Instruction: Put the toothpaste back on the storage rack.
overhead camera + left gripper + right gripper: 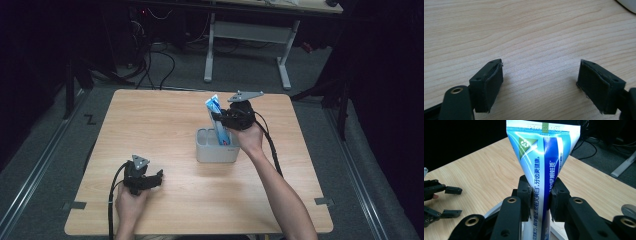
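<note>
A blue and white toothpaste tube (pixel 217 117) stands upright with its lower end inside a grey rectangular holder (pixel 216 151) at the table's middle. My right gripper (pixel 223 120) is shut on the tube's middle, the flat crimped end pointing up. In the right gripper view the two pads squeeze the tube (pixel 541 170) from both sides, and the holder's pale rim (pixel 492 211) shows below. My left gripper (pixel 159 176) rests low over the table near the front left, open with nothing between its fingers (pixel 490 82).
The wooden table (pixel 150 125) has bare room left of the holder and along its front. Behind it are a desk frame (pixel 250 45) and cables (pixel 155 65) on the floor. A white rounded edge (pixel 627 5) shows at the top right of the left gripper view.
</note>
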### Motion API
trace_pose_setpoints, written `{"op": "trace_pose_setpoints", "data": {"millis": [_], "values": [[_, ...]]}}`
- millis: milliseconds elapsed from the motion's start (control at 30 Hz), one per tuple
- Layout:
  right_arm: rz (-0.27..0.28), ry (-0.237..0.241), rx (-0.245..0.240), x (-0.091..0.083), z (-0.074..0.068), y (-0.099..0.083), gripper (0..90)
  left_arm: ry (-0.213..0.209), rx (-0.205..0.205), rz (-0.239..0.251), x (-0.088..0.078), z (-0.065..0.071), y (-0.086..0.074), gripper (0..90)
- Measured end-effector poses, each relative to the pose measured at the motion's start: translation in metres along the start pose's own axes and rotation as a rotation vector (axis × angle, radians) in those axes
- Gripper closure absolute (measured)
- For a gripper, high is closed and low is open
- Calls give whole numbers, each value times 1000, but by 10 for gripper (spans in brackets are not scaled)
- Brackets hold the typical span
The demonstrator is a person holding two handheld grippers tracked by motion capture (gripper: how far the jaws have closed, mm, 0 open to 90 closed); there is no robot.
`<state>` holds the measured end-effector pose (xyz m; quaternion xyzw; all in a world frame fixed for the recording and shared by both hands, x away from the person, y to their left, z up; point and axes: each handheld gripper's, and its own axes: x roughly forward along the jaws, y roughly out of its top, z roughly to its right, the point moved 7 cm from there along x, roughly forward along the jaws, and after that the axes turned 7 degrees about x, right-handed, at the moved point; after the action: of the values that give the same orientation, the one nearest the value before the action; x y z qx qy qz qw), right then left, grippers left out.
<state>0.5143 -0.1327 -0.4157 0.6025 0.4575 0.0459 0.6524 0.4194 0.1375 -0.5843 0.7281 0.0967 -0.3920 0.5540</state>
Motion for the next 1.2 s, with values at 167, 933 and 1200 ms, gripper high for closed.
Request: {"op": "trace_pose_setpoints", "data": {"millis": [167, 933, 1200], "values": [[-13, -5, -6, 2, 1, -3, 735, 0, 0, 0, 0, 0, 0, 209], [-64, 3, -22, 9, -1, -22, 733, 0, 0, 0, 0, 0, 0, 209], [-80, 1, -40, 10, -3, -26, 732, 0, 0, 0, 0, 0, 0, 209]]}}
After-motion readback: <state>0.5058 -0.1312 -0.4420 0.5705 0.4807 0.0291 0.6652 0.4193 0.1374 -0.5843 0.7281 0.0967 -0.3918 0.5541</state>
